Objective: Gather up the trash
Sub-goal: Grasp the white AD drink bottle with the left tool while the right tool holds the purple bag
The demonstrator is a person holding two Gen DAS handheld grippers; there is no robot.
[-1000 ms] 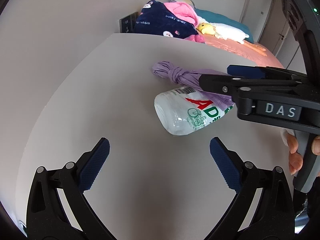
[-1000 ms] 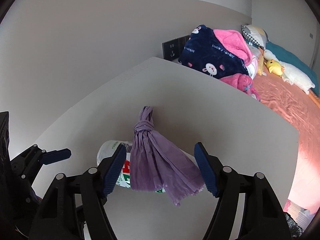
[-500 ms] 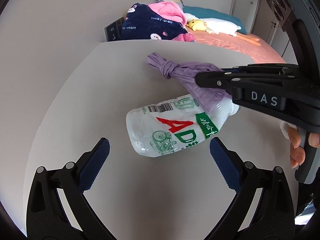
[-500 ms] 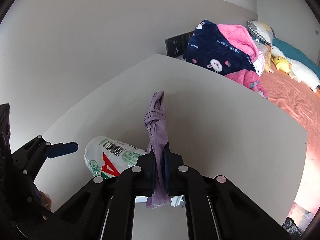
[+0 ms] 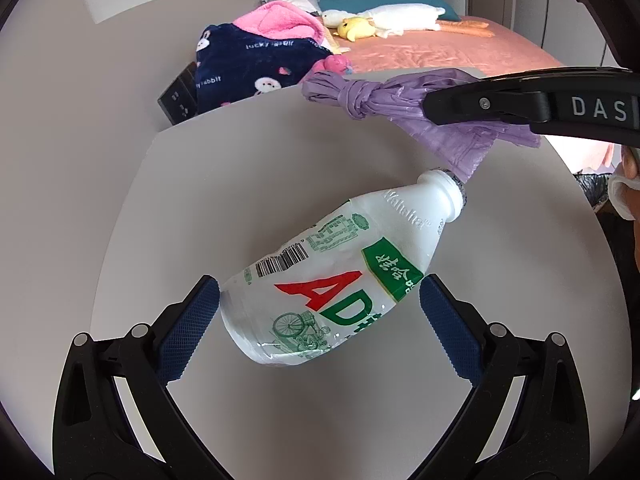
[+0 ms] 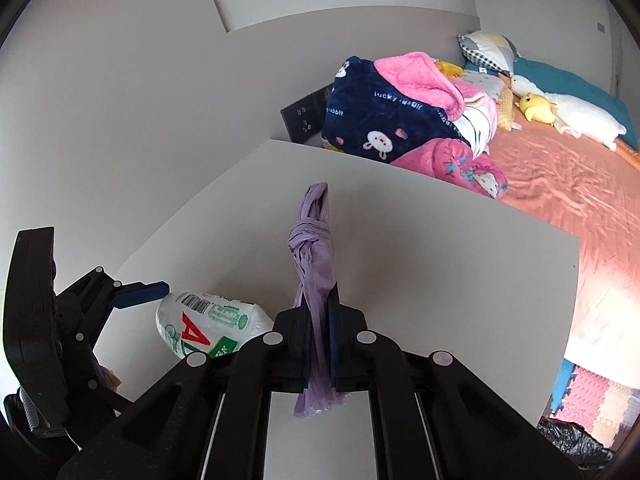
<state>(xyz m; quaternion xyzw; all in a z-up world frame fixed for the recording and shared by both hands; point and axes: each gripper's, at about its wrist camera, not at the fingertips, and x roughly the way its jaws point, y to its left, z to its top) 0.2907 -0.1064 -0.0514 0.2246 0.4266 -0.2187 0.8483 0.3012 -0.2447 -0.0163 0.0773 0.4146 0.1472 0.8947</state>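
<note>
R tongs (image 6: 319, 344) are pressed together, pinching the knotted purple bag (image 6: 313, 248) just below its knot; the bag's tail hangs out behind the pads, knot end pointing fwd over the bench (image 6: 440, 248). L tongs (image 5: 320, 312) are spread, w/ the empty plastic bottle (image 5: 340, 276) lying on its side btwn the blue pads (image 5: 192, 320): the left pad looks to be at or just touching the bottle's base end, the other near the label, but no squeeze visible yet. Bottle sits on the bench, neck aimed toward the bag, cap off. Judging by this, the step in hand is grabbing the bottle w/ the L. To do it well: centre the pads across the body's widest labelled part, not the rounded base, since thin plastic will prob. crumple and could squirt out sideways. Close slowly, keep the tongs low to the bench so the bottle can't roll. Keep the R grip firm and the bag clear of the bottle's neck. A bed (image 6: 560, 184) w/ blankets lies beyond; not involved.
</note>
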